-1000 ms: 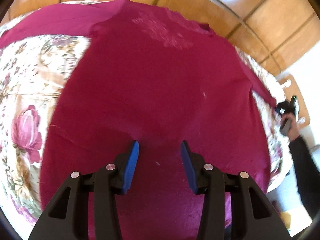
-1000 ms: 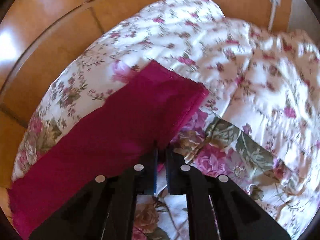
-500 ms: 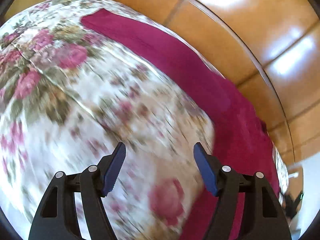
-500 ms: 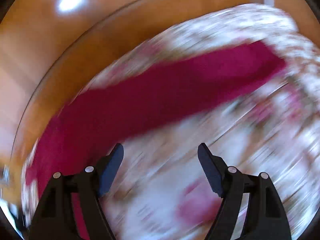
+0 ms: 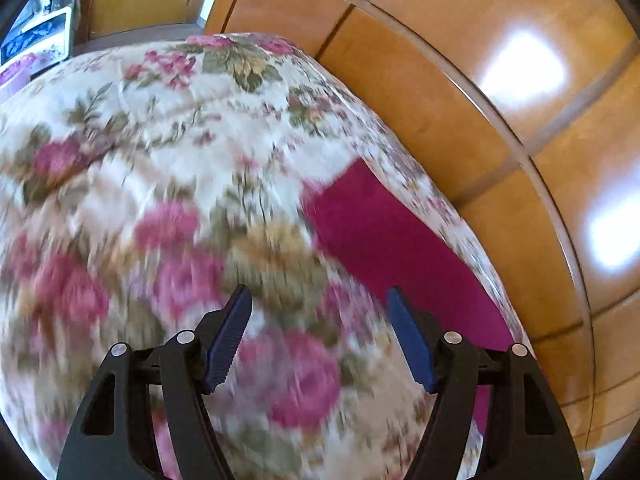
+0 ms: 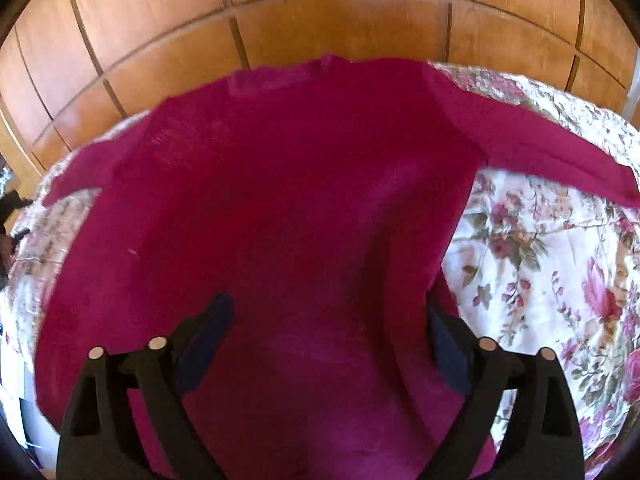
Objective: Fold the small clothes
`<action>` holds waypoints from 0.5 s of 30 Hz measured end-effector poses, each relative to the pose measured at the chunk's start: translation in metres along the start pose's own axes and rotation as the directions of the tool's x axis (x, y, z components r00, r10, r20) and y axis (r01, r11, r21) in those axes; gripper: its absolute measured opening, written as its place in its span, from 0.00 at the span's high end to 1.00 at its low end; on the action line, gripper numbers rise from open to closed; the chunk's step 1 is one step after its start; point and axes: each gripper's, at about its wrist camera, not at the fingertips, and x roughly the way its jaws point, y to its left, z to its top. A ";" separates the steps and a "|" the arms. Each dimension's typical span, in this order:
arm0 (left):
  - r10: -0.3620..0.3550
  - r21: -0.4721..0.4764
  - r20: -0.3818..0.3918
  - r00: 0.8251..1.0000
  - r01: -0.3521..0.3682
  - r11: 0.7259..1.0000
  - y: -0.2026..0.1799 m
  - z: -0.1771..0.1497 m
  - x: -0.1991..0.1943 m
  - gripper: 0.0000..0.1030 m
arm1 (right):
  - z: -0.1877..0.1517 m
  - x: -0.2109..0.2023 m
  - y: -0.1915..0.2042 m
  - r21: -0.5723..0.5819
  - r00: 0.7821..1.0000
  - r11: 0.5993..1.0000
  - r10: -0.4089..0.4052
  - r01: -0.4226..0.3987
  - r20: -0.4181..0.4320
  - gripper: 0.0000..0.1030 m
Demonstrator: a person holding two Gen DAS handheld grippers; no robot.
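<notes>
A magenta long-sleeved top lies spread flat on a floral bedspread, both sleeves stretched out sideways. My right gripper is open and empty, hovering over the top's lower body. In the left wrist view only one sleeve of the top shows, lying along the bed's far edge. My left gripper is open and empty above the bare bedspread, just left of that sleeve.
Wooden wardrobe panels stand close behind the bed; they also show in the left wrist view. A shelf with small items sits at the far left.
My right gripper let go of the sleeve end, opened, and swung back over the body. My left gripper opened wider and swung from the body to the other sleeve.
</notes>
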 end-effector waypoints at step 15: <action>-0.090 0.002 0.063 0.994 0.090 0.996 0.002 0.019 0.021 0.94 | -0.010 0.011 -0.009 0.005 0.999 0.999 -0.034 0.034 0.029 0.02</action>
